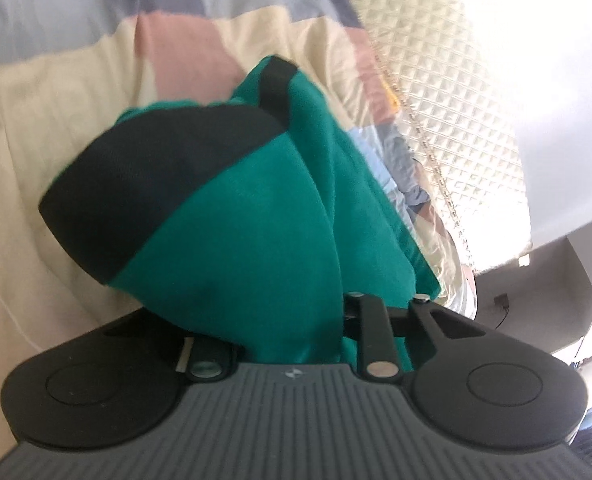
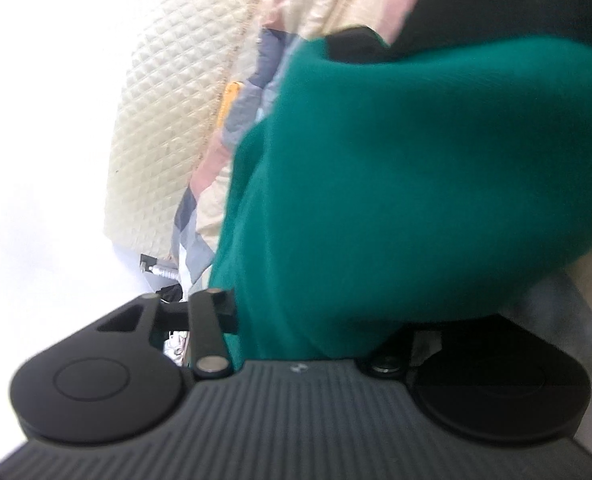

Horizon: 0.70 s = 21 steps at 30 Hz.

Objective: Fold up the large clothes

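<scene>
A green garment with a wide black band bunches up in front of the left wrist camera and rises off the patchwork bed cover. My left gripper is shut on it; the cloth hides both fingertips and narrows where it enters the jaws. In the right wrist view the same green garment fills the middle and right. My right gripper is buried in it, with the cloth gathered between the jaws and the fingertips hidden. A black edge shows at the garment's top.
A cream quilted bedspread lies along the bed's edge beside the pink, cream and grey cover, and appears as a quilted bedspread in the right view. A wall socket with a cable is at the lower right. Grey floor shows under the right gripper.
</scene>
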{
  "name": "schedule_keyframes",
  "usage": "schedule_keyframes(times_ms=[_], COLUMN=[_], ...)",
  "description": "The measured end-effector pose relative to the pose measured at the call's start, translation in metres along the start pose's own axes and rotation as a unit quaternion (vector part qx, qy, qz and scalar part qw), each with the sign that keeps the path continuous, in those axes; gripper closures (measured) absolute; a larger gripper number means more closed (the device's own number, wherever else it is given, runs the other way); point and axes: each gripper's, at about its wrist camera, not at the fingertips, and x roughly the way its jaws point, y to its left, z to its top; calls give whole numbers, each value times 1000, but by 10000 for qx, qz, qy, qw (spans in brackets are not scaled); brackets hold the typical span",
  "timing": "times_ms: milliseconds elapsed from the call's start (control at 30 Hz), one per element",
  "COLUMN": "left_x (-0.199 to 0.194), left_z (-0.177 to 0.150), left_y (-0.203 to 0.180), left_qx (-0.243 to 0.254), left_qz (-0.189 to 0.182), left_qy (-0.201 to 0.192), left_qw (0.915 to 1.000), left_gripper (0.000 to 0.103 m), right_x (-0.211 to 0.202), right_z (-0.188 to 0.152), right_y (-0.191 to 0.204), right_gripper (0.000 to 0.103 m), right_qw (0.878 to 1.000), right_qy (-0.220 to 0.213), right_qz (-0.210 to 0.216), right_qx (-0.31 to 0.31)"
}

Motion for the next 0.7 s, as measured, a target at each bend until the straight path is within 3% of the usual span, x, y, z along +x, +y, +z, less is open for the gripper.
schedule_keyframes(times_ms=[700], left_x=[-151], left_z=[-51], left_y=[-26], left_qx=[381], left_qz=[142], left_qy=[327], left_qw=[9986], left_gripper=[77], right_x=[-144], right_z=[-63], right_y=[42], right_gripper=[52], right_qw=[9996], right_qy=[18], right_qz=[83], right_qx=[-267])
